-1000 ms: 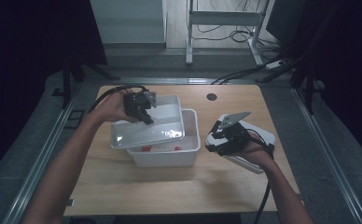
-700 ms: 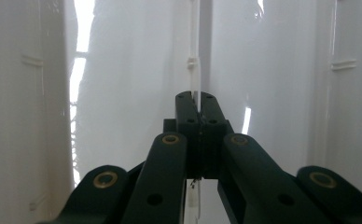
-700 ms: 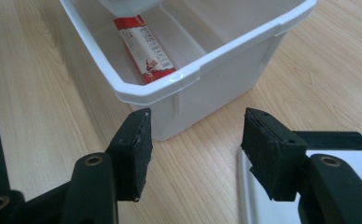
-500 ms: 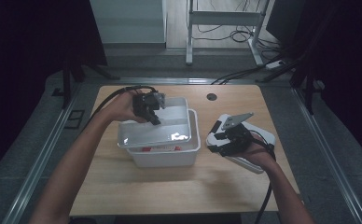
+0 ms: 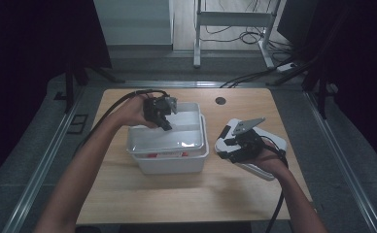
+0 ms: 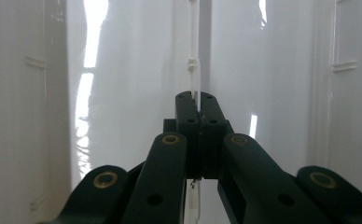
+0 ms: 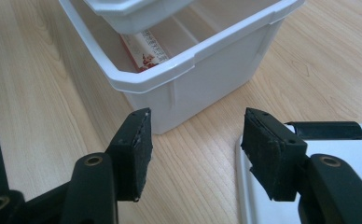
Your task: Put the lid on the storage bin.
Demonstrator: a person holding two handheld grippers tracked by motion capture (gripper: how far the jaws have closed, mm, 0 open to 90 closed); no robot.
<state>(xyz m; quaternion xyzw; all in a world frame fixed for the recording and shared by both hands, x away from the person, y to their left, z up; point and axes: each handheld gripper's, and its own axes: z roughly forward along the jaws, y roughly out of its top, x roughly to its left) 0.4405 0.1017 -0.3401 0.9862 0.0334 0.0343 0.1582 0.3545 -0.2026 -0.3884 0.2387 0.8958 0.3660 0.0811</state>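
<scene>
Lid (image 5: 164, 138) of glossy white plastic lies tilted across the top of the one white bin (image 5: 172, 162) on the desk (image 5: 128, 194), hiding most of a red-printed packet (image 7: 146, 46) inside. Left tongs (image 5: 166, 125) are clamped shut on a thin rib of the lid. Right tongs (image 7: 195, 149) gape open beside the bin, above a second white lid (image 5: 274, 141) lying on the desk

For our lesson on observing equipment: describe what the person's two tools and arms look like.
Both tools have black jaws on black linkage arms with brass-coloured pivot pins. The right tool carries a grey three-cornered plate on a white body and dark pads. A black cable trails from each; the left tool is black. Forearms are bare, with no sleeves visible.
</scene>
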